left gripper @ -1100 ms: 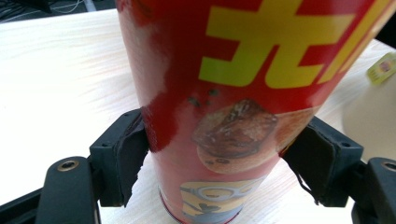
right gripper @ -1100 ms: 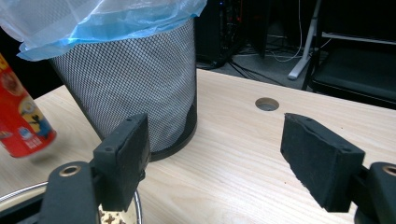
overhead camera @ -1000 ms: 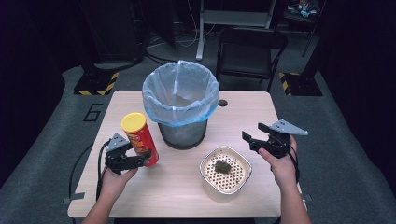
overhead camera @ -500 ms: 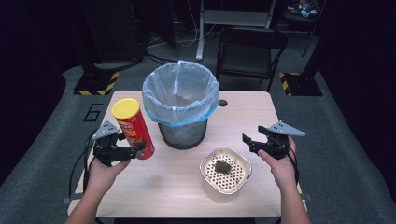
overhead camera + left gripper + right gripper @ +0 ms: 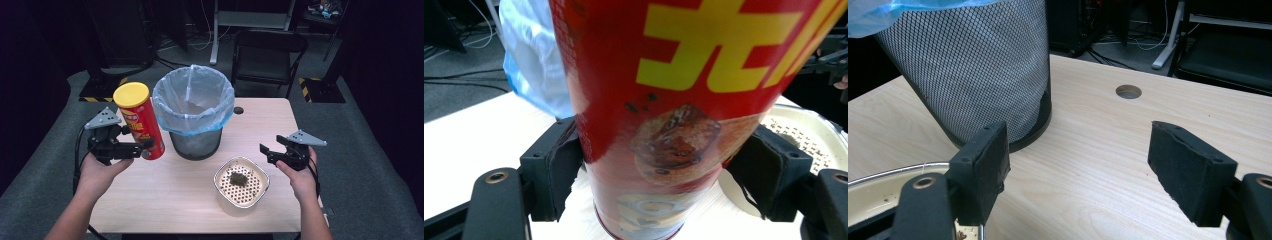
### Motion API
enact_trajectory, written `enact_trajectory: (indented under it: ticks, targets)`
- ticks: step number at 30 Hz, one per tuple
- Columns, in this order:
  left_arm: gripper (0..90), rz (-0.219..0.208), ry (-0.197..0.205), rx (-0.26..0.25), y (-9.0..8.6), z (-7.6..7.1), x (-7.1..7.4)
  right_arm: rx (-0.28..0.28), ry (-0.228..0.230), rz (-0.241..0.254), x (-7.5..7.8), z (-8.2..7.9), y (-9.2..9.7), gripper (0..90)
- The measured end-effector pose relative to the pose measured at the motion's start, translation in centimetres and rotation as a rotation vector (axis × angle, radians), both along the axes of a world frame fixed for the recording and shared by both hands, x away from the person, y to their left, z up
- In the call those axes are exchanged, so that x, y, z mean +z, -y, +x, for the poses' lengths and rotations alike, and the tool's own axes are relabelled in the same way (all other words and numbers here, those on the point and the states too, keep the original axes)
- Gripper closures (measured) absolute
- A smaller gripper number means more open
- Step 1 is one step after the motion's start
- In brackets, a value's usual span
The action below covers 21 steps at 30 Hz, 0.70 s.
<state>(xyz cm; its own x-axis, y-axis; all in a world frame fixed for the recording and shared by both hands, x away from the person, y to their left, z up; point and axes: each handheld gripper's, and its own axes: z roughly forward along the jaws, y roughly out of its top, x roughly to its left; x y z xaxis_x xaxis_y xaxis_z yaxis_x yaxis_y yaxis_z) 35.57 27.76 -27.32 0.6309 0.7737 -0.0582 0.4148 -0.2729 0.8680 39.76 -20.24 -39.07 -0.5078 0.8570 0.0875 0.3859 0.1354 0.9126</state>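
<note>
Lifted and shifted left since half a second ago: chip can now sits higher against the bin, its base clear of the bench or nearly so; hard to tell from above. Right hand has not moved.

Left gripper: jaws clamped on the lower part of the can, one pad on each side, seen close in the left gripper view. Can's long axis near upright, yellow lid up, top leaning a little away from the bin. Left hand is the nearer one by far; it owns the can.

Right gripper: jaws apart, nothing between them, held low over the bench's right side. Its own view shows bare wood between the pads.

Just beyond the person's edge, between the hands: white strainer bowl with a dark clump of residue in it, on the bench, just left of the right gripper.

Farther: mesh waste bin with blue liner, mouth open, directly right of the can and just beside it. Judgement: if the can goes in, the rim is the obstacle; the can's base must rise above the liner edge, then travel right. Cable hole in the bench behind the bin. Chair beyond the bench, well apart.
</note>
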Motion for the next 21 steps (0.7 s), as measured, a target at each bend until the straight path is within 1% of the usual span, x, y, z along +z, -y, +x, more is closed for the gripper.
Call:
enact_trajectory:
  ticks: [5, 6, 7, 8, 10, 14, 16, 18, 21]
  targets:
    - [24.2, -0.002, 0.016, -0.009, 0.7, 0.4, 2.4, -0.005, 0.001, 0.001, 0.0, 0.0, 0.3, 24.1]
    - [24.2, 0.0, 0.02, -0.014, 0.8, 0.5, 3.1, -0.008, 0.0, 0.001, 0.0, 0.0, 0.3, 24.1]
    - [24.2, -0.002, 0.023, -0.017, 0.9, 0.6, 3.5, -0.008, 0.002, 0.001, -0.1, 0.0, 0.3, 24.1]
    - [24.2, -0.002, 0.023, -0.017, 0.9, 0.6, 3.5, -0.008, 0.002, 0.001, -0.1, 0.0, 0.3, 24.1]
    - [24.2, 0.0, 0.038, -0.022, 1.4, 0.9, 5.1, -0.008, 0.0, -0.002, -0.1, -0.1, 0.4, 24.2]
    - [24.2, 0.001, 0.046, -0.03, 2.1, 1.6, 6.7, -0.01, 0.003, 0.003, 0.0, -0.2, 0.5, 24.2]
    - [24.2, -0.001, 0.044, -0.031, 2.4, 2.0, 7.2, -0.012, 0.002, 0.006, 0.0, -0.2, 0.5, 24.2]
    - [24.2, 0.009, 0.053, -0.032, 2.7, 2.4, 7.9, -0.014, 0.004, 0.004, 0.0, -0.2, 0.6, 24.2]
    - [24.2, 0.002, 0.056, -0.028, 3.2, 3.2, 8.7, -0.016, 0.002, 0.004, 0.0, -0.2, 0.7, 24.2]
